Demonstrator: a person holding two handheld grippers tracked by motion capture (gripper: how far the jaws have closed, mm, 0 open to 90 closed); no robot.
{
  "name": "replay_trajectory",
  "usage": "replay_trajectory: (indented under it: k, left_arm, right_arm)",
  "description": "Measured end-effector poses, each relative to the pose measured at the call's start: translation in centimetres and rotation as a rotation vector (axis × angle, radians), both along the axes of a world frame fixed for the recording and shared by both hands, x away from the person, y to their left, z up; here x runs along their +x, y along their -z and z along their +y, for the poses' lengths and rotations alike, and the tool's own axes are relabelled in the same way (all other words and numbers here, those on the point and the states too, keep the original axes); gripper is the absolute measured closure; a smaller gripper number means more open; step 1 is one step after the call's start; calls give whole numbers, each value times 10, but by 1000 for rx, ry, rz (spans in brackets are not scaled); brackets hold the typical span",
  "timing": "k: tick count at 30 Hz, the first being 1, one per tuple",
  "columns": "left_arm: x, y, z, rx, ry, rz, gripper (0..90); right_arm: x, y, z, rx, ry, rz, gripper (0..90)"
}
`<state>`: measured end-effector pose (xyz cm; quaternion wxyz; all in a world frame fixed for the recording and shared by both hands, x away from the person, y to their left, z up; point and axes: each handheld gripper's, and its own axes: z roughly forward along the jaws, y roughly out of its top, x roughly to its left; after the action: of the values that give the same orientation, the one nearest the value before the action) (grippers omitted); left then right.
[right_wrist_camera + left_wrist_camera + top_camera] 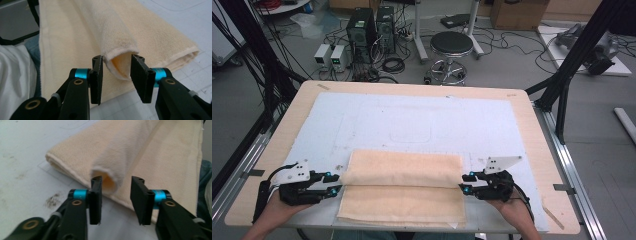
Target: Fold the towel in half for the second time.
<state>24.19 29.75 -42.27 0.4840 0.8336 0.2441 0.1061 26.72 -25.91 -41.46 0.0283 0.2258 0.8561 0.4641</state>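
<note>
A cream towel (402,187) lies on the near half of the white mat (412,125) that covers the wooden table (537,150), its near edge close to the table's front. A raised fold runs left to right across the towel's middle, puffed up like a loose roll. The left gripper (332,184) sits at the towel's left end, held in the person's left hand (279,207). In the left gripper view its jaws stand apart, with the open, tube-like end of the fold (105,176) between them, against the left jaw and free of the right one. The right gripper (466,183) mirrors it at the towel's right end, in the right hand (512,210). Its jaws are parted too, and the fold's end (120,62) sits between them, close to both plates; whether either plate presses the cloth is hard to tell. Beyond the table, a black stool (451,50) stands on the floor with computer towers (372,27) to its left.
</note>
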Motion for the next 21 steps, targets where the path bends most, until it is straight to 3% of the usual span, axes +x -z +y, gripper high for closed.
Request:
replay_trajectory:
  k: [4,8,13,15,21]
  left_arm:
    - [-4,-1,-1,-19,-1,2,471]
    - [-8,-2,-11,-30,69,10,417]
    - [-10,1,-25,20,136,-2,420]
    - [-8,3,-28,32,138,0,427]
    - [-1,11,-34,71,122,4,475]
  right_arm:
    - [-6,-6,5,-12,0,-37,561]
    - [-13,-9,16,-16,-38,-65,494]
    - [-16,-4,27,-52,-90,-86,461]
    - [-19,-1,30,-60,-113,-76,461]
    - [-20,15,36,-146,-141,-96,502]
